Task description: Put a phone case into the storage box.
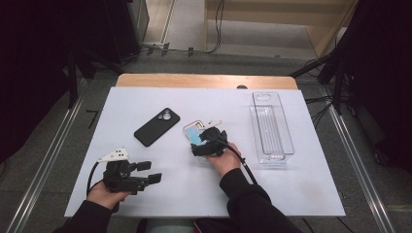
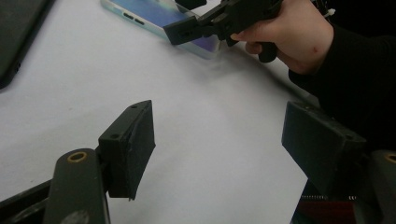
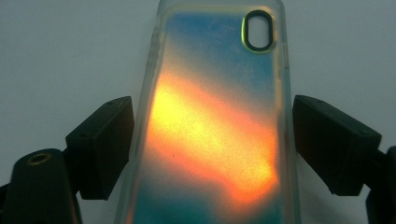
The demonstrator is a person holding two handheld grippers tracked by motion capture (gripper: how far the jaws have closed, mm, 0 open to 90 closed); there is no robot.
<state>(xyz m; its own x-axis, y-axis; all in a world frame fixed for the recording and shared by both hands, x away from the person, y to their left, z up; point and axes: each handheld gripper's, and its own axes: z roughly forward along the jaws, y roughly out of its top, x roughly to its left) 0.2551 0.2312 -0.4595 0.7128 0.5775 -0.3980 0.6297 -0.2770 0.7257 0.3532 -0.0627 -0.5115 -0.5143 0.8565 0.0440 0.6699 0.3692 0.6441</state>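
We see black sleeves (image 1: 245, 191) at the bottom of the high view. Our left gripper (image 1: 154, 172) is black with a grey three-cornered plate (image 1: 114, 155) dotted with holes; our right gripper (image 1: 203, 138) trails a black cable (image 1: 244, 165). Brass-ringed screw holes (image 3: 38, 159) mark the square-padded jaws.

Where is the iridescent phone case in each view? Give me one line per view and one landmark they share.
High view: iridescent phone case at table centre, under the right gripper.
Left gripper view: top edge, left of centre, the right gripper over its near end.
Right gripper view: centre, between the open jaws.
Shared landmark: the white table sheet.
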